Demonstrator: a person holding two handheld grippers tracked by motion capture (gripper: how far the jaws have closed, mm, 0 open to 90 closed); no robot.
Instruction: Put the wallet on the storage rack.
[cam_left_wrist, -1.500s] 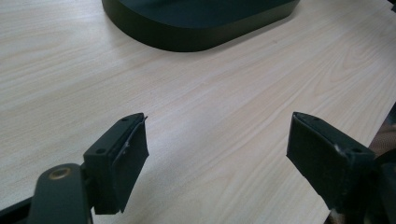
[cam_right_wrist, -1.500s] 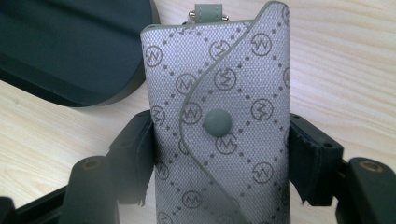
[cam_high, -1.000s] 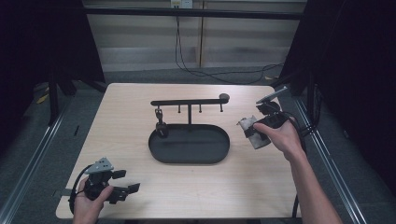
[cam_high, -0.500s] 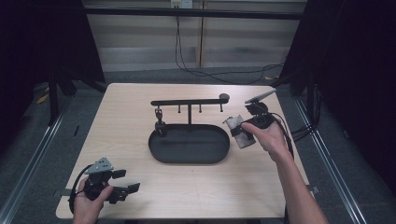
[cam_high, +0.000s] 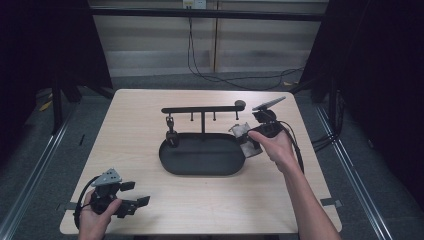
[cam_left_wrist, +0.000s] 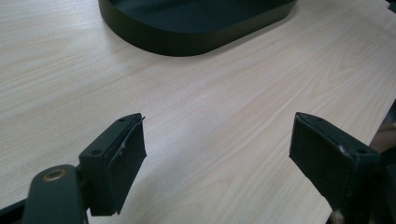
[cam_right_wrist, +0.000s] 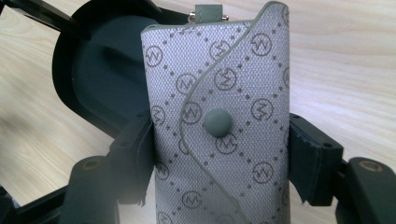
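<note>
Two tools in play: right tool (cam_right_wrist: 219, 154) clamped on the grey pouch (cam_right_wrist: 219, 116), carried over the tray's (cam_high: 200, 167) rim for setting down. Left tool (cam_left_wrist: 219, 154) open, empty, parked on the surface (cam_high: 145, 120).

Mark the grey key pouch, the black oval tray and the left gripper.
grey key pouch (cam_right_wrist: 219, 123): right gripper view, on the snap button of its flap.
black oval tray (cam_high: 202, 170): high view, on its near rim.
left gripper (cam_left_wrist: 217, 156): left gripper view, midway between its open fingertips.
</note>
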